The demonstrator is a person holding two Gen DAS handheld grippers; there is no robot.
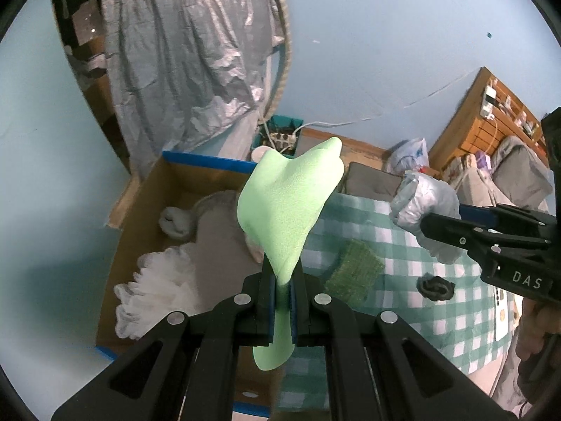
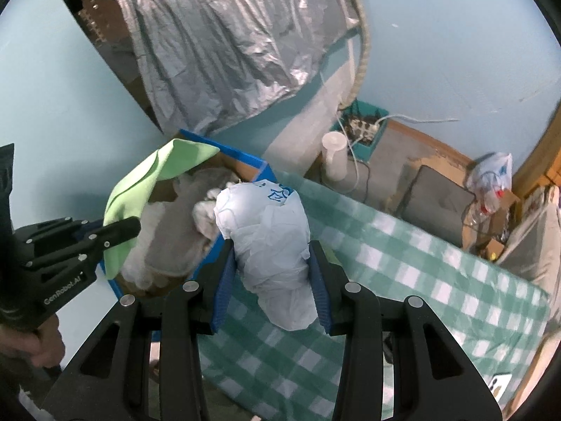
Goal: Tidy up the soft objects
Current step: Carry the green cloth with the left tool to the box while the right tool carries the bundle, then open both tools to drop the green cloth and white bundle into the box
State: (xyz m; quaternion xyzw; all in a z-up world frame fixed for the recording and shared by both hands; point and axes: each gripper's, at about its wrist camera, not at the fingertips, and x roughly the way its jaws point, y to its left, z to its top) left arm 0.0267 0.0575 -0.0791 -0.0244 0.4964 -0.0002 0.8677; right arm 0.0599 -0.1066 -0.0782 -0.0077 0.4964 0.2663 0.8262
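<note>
1. Left gripper [image 1: 282, 280] pressed tight on a light green cloth [image 1: 287, 207], fabric sticking up past the fingertips and a tail hanging below the pads
2. Same green cloth seen from right wrist cam too, draped over the box edge side, pinched at the tip of the other tool
3. Right gripper [image 2: 273, 266] clamped partway on a white plastic bag bundle [image 2: 266, 231] w/ blue print on top, blue pads squeezing both sides
4. Both held up in the air, above a green/white checkered cloth [image 1: 403, 245] covering the table
5. Cardboard box [image 1: 140, 217] w/ blue tape on rim sitting just left of the table, already holding a gray soft thing [image 1: 217, 231], a white frilly piece [image 1: 157, 287] and a rolled gray sock [image 1: 175, 222]
6. Still lying on the checkered cloth: a green scrub pad [image 1: 354, 273] and a small dark balled-up item [image 1: 436, 286], near each other but apart
7. Silver crinkled sheet [image 2: 228, 35] hanging on the wall behind, power strip in a teal bin [image 2: 364, 129] on the floor
</note>
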